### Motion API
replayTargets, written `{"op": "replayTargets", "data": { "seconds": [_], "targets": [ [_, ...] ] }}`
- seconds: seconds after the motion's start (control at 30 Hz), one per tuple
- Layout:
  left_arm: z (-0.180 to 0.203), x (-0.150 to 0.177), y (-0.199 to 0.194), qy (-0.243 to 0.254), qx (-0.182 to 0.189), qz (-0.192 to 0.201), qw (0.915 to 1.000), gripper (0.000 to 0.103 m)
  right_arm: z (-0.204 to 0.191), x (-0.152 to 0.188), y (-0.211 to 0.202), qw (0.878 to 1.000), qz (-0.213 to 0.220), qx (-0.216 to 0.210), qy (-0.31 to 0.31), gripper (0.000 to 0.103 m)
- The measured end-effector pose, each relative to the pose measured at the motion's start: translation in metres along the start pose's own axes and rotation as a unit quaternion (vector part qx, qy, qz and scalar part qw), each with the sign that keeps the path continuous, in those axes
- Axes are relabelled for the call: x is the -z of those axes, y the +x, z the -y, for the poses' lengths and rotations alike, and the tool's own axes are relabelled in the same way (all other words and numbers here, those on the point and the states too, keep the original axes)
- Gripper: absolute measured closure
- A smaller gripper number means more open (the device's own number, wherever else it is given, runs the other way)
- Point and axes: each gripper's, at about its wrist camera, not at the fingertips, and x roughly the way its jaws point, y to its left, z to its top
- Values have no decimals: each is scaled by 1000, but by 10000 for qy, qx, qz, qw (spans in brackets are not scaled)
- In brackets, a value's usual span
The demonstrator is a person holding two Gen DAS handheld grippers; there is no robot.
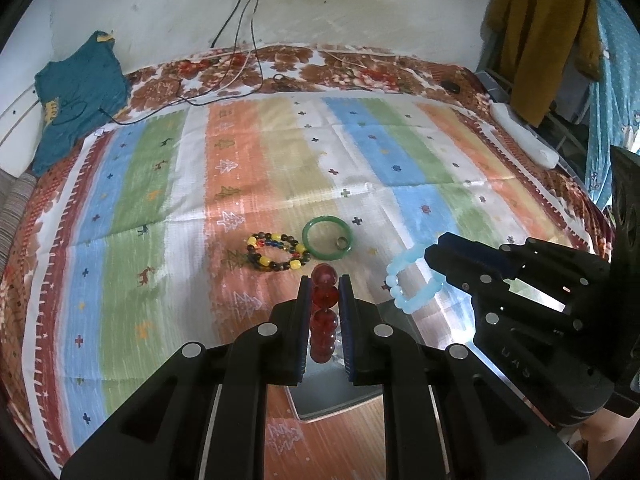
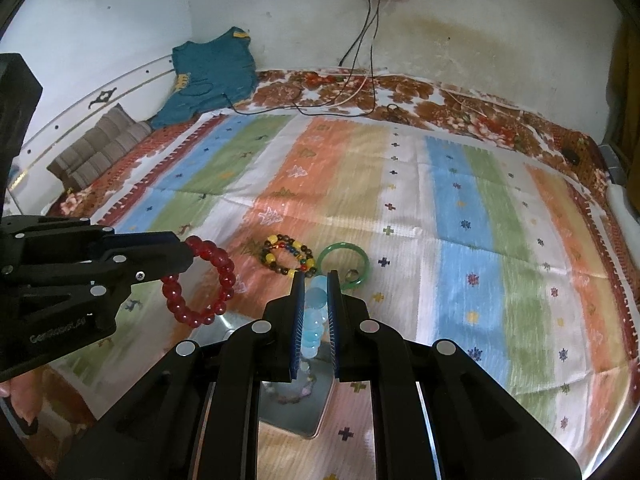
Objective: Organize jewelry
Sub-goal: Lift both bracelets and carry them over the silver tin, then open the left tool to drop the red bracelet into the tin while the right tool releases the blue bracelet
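My left gripper (image 1: 325, 280) is shut on a red bead bracelet (image 1: 324, 298), which hangs as a ring (image 2: 200, 282) from its tip in the right wrist view. My right gripper (image 2: 316, 278) is shut on a light blue bead bracelet (image 2: 314, 320), seen as a loop (image 1: 404, 284) in the left wrist view. Both are held above a shiny metal tray (image 1: 336, 404) on the bed. Beyond them a multicoloured bead bracelet (image 1: 276, 251) and a green bangle (image 1: 327, 237) lie on the striped cloth (image 1: 240, 152). A small ring (image 1: 341, 242) sits inside the bangle.
A teal shirt (image 1: 78, 96) lies at the bed's far left, with striped cushions (image 2: 100, 148) beside it. Cables (image 1: 240, 40) run from a wall socket onto the bed. A mustard garment (image 1: 544, 32) hangs at the right. A white object (image 1: 524, 140) rests on the right edge.
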Motion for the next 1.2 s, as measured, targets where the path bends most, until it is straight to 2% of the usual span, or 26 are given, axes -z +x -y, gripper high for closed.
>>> {"op": "replayTargets", "data": {
  "seconds": [0.3,0.5,0.6,0.63,0.67,0.73,0.9,1.03,1.2],
  "targets": [
    [4,12,-10,62,42,61,10000,90,-6,13,-11,10000,-4,-57,-39,91],
    [5,15,-10,65,53,6,10000,90,-6,18,-7,9996,-190,-201,-6,91],
    [3,17,-10,17,-121,-42,9999,88,-4,19,-6,9997,-199,-117,53,90],
    [0,17,-10,-1,-259,-25,9997,88,-2,17,-7,9998,-168,-42,59,87],
    [-3,16,-10,-57,-313,-21,9995,88,0,16,-8,9999,-125,20,103,78],
    [-10,15,-10,-177,-337,-43,9993,83,6,16,-7,9996,-146,64,227,70],
    [-18,14,-9,-290,-429,-45,9986,73,14,18,2,9986,-335,202,353,70],
    [-18,13,-5,-287,-452,-75,9985,69,16,18,4,9983,-374,236,381,70],
    [-20,11,2,-291,-493,-143,9983,66,16,18,10,9979,-480,174,390,62]
  ]
}}
